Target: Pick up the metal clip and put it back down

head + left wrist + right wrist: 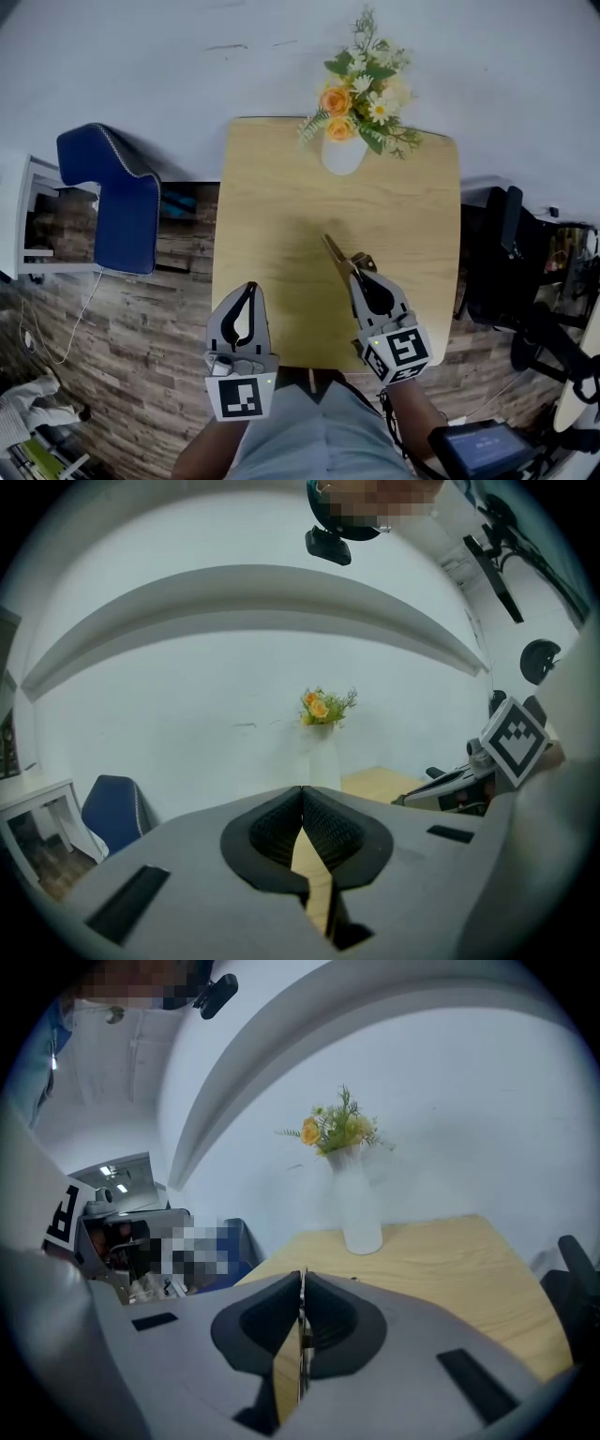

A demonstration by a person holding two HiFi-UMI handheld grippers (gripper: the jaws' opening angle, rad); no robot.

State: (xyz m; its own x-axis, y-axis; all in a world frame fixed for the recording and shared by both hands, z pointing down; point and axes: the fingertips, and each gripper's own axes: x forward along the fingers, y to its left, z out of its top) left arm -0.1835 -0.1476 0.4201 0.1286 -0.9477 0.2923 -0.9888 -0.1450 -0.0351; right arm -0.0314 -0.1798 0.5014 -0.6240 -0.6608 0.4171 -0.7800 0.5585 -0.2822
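Right gripper (pixel 362 274) has it! Its jaws are pressed together on the metal clip (pixel 339 256), pinching it at its near end. The brass-coloured length pokes out past the tips, toward the far left, over the middle of the wooden table (pixel 281 187). In the right gripper view the clip shows as a thin shiny sliver (pixel 301 1335) sandwiched edge-on between the dark pads, with the tabletop well below. I judge it lifted, though the head view alone would not settle that.

The left gripper (pixel 249 289) sits at the near left edge of the table with its jaws closed tip to tip on nothing (just a spectator here).

So the pick-up looks done and the put-down is what's left. Here is where it could go wrong. The hold is on a thin, slick piece of metal by one end, so the clip could pivot or slide between the pads on any quick tilt. On the way down the free end would likely meet the wood first and lever the clip round in the grip. If the jaws open too high, it may bounce or skid. The near table edge is close, so a skid that way means the floor. The white vase (pixel 343 153) of flowers (pixel 361 89) stands at the far edge, well apart and only at risk from a long forward sweep.
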